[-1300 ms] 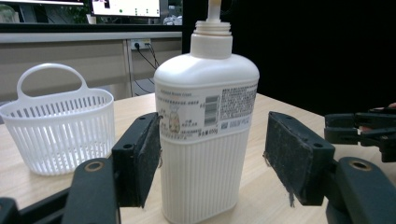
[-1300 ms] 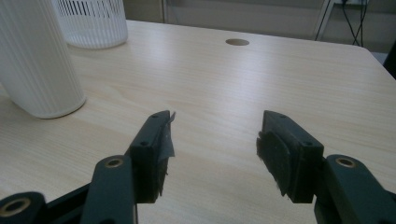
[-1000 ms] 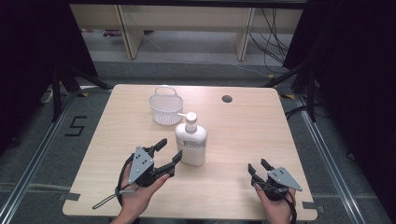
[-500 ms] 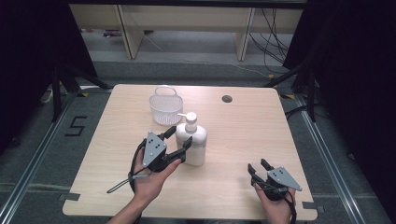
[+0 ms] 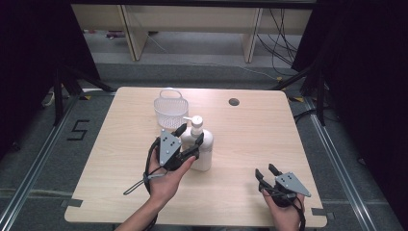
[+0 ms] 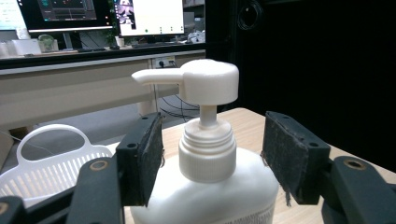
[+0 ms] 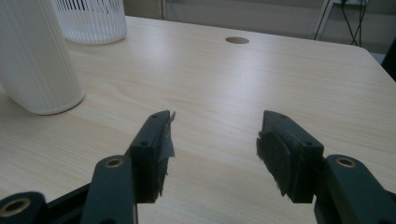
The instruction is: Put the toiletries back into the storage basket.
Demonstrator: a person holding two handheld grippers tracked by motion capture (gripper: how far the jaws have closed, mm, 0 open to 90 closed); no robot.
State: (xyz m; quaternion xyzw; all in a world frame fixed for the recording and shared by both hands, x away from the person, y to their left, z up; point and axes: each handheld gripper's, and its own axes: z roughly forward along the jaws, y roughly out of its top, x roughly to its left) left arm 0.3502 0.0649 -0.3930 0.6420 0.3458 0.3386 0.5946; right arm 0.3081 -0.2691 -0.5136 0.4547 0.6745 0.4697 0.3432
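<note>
A white pump bottle (image 5: 204, 155) stands upright near the middle of the wooden table (image 5: 250, 130). My left gripper (image 5: 191, 135) is open, one jaw on each side of the bottle's neck. In the left gripper view the pads flank the bottle (image 6: 205, 154) just below its pump head (image 6: 198, 78) with small gaps, so my left gripper (image 6: 212, 158) is not clamped on it. Low over the table's front right, my right gripper (image 5: 265, 173) is open with nothing between its fingers. In the right gripper view, my right gripper (image 7: 212, 140) looks across bare wood, with the bottle (image 7: 35, 60) at far left.
A white slotted plastic basket (image 5: 170, 109) stands just behind the bottle, also visible as the basket (image 6: 46, 161) and the basket (image 7: 91, 18). A round cable hole (image 5: 234, 102) lies at the back of the table. Dark floor and shelving surround the table.
My left gripper has moved forward and to the right, from the bottle's front left to around its neck. The right gripper and the bottle have stayed put.
</note>
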